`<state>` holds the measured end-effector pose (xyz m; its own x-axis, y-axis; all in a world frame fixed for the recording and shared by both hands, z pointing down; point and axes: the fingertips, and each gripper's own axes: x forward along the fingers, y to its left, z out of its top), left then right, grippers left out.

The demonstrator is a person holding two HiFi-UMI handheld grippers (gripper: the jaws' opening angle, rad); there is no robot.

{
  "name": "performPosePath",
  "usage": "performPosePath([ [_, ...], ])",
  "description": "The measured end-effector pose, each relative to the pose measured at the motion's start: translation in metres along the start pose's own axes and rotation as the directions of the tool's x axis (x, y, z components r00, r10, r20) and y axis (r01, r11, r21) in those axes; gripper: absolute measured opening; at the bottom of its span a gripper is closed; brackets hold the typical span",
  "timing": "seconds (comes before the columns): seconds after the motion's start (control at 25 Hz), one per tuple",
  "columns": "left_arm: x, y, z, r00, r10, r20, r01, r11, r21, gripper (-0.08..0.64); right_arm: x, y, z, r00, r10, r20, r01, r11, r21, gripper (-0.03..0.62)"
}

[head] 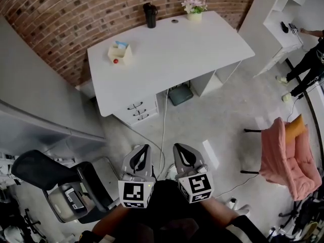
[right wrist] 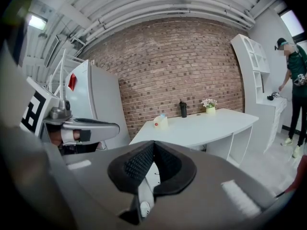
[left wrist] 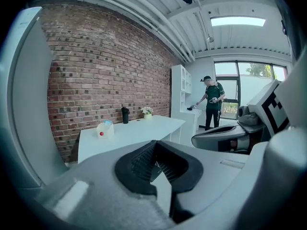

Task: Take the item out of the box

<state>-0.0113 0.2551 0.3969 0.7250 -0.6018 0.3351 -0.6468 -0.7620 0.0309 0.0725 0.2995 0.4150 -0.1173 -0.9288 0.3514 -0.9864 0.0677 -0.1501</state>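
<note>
box (head: 120, 53) is sitting on the counter (head: 172, 49)
the left gripper (head: 145, 150) and right gripper (head: 177, 149) are hanging well apart from it, fingers closed on nothing.

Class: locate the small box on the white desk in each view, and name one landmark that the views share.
Head view: box upper left of centre, at the desk's left end.
Left gripper view: box left of centre.
Right gripper view: box near centre.
Shared landmark: black bottle, right of the box in every view.
</note>
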Motion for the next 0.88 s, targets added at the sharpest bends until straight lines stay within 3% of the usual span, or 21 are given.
performPosePath([
  [0.28, 0.035, 0.019, 0.007, 0.998, -0.058, 0.004, 0.058, 0.998, -0.006, 0.005, 0.033, -0.007, 0.008, 0.999, -0.030, -0.022, 0.029, 1.000, -0.011, 0.002],
  [0.88, 0.108, 0.127, 0.042, 0.990, -0.138, 0.038, 0.138, 0.990, -0.001, 0.005, 0.146, -0.002, 0.059, 0.995, -0.099, -0.020, 0.099, 0.995, -0.015, 0.002],
])
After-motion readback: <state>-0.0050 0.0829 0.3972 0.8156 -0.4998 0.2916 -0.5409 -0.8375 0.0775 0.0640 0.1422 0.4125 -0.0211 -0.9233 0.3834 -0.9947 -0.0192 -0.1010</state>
